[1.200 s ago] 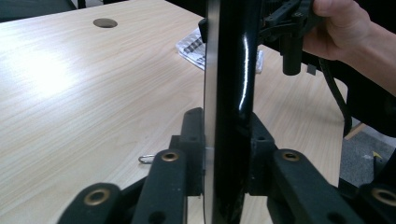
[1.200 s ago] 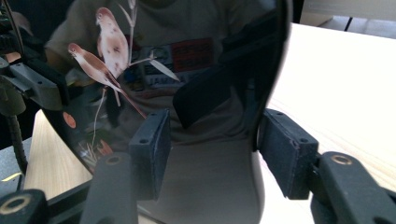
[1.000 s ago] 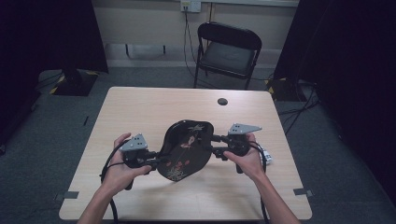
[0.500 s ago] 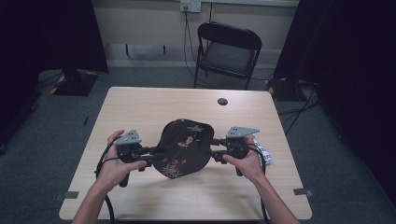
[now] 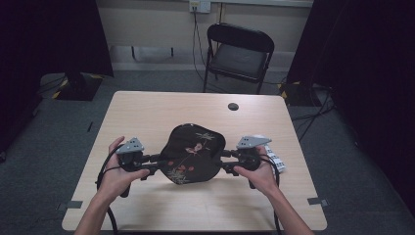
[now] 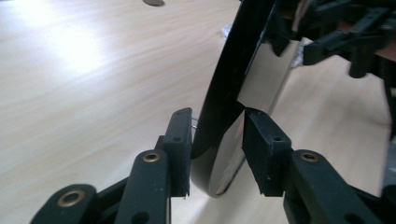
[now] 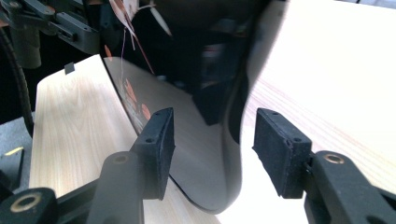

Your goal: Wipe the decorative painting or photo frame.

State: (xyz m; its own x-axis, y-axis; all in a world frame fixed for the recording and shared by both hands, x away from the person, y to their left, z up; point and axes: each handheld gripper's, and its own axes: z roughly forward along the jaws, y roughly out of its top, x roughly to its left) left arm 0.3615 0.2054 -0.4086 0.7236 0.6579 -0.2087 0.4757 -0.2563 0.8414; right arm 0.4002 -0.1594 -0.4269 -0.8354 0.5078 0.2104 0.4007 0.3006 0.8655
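Tongs, left (image 5: 155,164) and right (image 5: 226,160), level, flank the black tray (image 5: 193,152), jaws parted, left's just widening.

The tray's (image 7: 196,154) far end is cut off by the right gripper view's top edge

Left tool (image 5: 155,164): black body, grey three-cornered plate on top, black cable looping back along the forearm.
Right tool (image 5: 226,160): black, same grey plate.
Jaws: black blocky pads, small screw holes, brass-coloured rivets at the links.
Arms: bare, no sleeves.
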